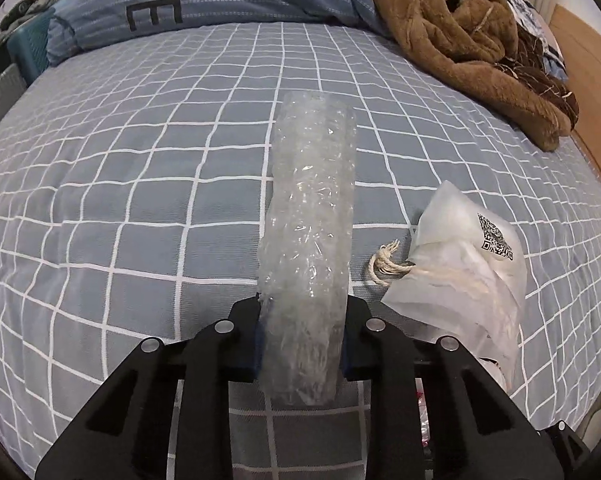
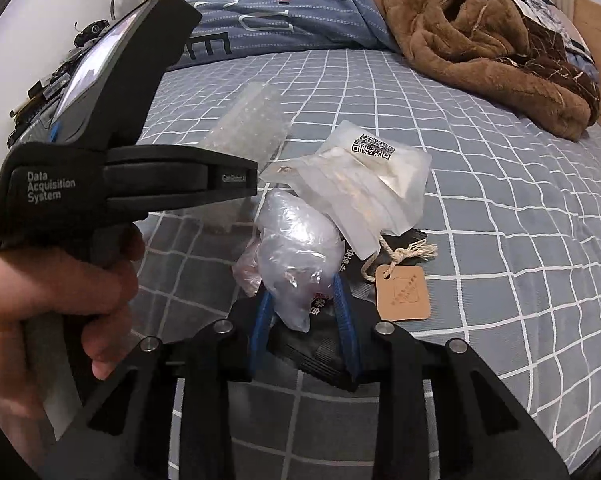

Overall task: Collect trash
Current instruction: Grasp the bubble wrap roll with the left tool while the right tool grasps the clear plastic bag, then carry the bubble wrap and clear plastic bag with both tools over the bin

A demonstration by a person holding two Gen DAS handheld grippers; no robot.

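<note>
Left tool (image 1: 302,336) around crinkled bubble wrap (image 1: 310,216)

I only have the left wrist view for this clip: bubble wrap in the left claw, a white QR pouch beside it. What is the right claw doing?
Observer: The right claw is shut on a crumpled clear bag, right next to the white pouch.
Operator: Any trash over there that my view misses?
Observer: Yes, a brown tag lies flat beside the pouch, apparently tied to the pouch's string.
Operator: Anything under the bag?
Observer: A black packet lies below the right claw, partly hidden by its fingers.
</note>
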